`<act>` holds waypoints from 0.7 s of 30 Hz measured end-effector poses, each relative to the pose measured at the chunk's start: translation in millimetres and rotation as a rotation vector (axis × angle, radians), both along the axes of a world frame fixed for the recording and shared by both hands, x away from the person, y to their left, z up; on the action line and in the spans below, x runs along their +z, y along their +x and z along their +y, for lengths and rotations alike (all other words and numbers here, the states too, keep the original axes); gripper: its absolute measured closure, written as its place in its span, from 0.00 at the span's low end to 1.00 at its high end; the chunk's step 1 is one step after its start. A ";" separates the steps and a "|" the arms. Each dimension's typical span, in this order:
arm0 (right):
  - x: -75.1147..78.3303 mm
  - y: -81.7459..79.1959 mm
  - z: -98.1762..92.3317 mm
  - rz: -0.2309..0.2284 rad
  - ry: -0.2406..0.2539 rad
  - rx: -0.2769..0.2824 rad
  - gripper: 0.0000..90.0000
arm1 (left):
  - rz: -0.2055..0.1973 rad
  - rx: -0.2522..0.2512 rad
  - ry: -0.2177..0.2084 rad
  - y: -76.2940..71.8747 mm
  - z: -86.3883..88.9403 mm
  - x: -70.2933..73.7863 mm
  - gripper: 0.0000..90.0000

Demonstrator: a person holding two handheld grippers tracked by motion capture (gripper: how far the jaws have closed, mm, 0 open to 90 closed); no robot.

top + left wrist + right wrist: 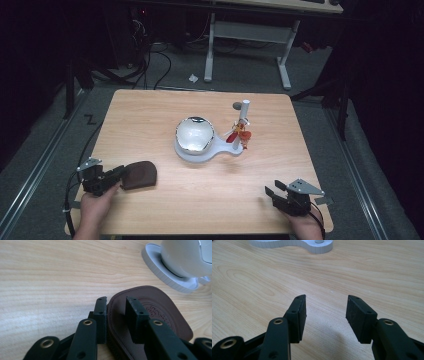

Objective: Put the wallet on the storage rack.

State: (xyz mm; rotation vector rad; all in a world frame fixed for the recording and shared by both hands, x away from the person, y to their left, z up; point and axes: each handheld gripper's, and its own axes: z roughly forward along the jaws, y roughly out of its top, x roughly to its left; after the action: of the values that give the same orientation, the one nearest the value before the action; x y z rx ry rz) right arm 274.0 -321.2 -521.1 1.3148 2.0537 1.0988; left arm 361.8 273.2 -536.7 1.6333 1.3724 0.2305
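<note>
High view: the left gripper [116, 176] lies at the near left corner of the table [150, 102], held by the person's left hand [95, 207], and its tips reach onto the near edge of a brown leather pad [141, 174] that lies flat just ahead of it. Beyond the pad, well apart from the left gripper, stands a white base [186, 151] carrying a shiny bowl [194, 134], with a white post [244, 111] and small red and orange parts [239, 135] at its far end. The right gripper [274, 192] rests at the near right corner, jaws parted, nothing between them; bare wood separates it from the white base. Left gripper view: the jaws stand narrow and straddle the rim of the leather pad [160, 307], one jaw outside the rim against the edge, the other over the pad's upper face; whether the pads press on the leather cannot be told. The embossed middle of the pad lies just past the inner jaw. The white base [160, 267] and the bowl [185, 255] sit ahead and to one side, clear of the jaws. Right gripper view: the jaws stand moderately wide over bare table [262, 277], holding nothing. The white base [312, 246] lies well ahead, with no obstacle between.
</note>
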 end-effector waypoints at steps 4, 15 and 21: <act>-1.7 1.6 -0.2 0.009 -0.002 -0.002 0.57 | 0.001 -0.002 0.001 -0.4 -0.2 -0.4 0.82; -3.2 2.7 -0.5 0.019 0.008 -0.019 0.57 | -0.030 -0.002 0.053 -4.5 -2.0 1.2 0.96; -2.6 1.9 0.8 0.014 0.002 -0.019 0.57 | -0.103 -0.007 0.086 -15.4 -5.6 10.9 0.97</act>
State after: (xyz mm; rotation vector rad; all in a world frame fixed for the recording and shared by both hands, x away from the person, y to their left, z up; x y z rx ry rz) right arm 275.9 -320.4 -523.8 1.3444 2.0461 1.0864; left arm 346.4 267.6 -525.9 1.6723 1.2940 0.3694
